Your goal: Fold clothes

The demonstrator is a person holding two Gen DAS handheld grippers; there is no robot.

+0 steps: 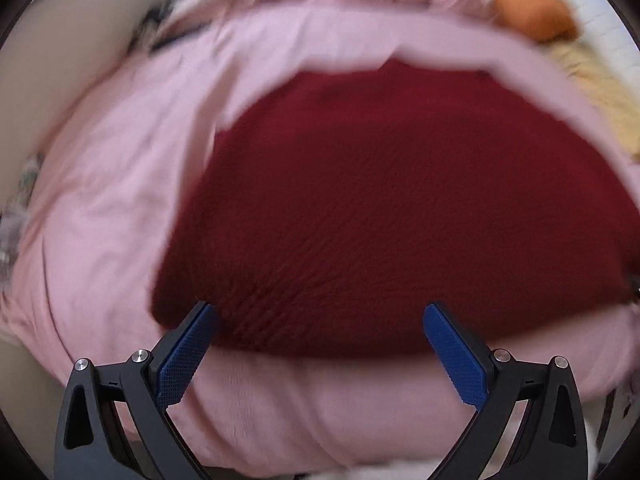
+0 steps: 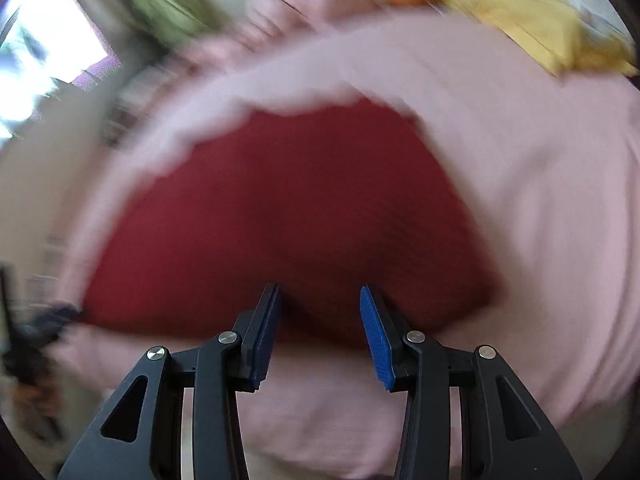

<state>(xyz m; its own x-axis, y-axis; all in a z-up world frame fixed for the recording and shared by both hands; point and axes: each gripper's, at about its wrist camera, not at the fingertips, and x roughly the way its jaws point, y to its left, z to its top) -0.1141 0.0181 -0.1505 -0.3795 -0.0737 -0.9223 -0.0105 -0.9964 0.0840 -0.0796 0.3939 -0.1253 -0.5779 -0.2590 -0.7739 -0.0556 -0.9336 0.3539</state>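
A dark red knitted garment (image 1: pixel 380 208) lies flat on pink bedding (image 1: pixel 120 184), and it fills the middle of both wrist views. My left gripper (image 1: pixel 318 312) hangs over the garment's near edge with its blue pads (image 1: pixel 184 356) spread wide and nothing between them. In the right wrist view the same red garment (image 2: pixel 288 208) lies below my right gripper (image 2: pixel 320 294). Its jaws stand partly apart over the near hem, and the pads (image 2: pixel 376 336) do not press on the cloth. Both views are blurred by motion.
Pink bedding (image 2: pixel 520 184) surrounds the garment. At the far side lie an orange item (image 1: pixel 532 12) and a yellow cloth (image 2: pixel 536 28). A green cloth (image 2: pixel 160 0) and a bright window (image 2: pixel 44 52) show at the upper left of the right wrist view.
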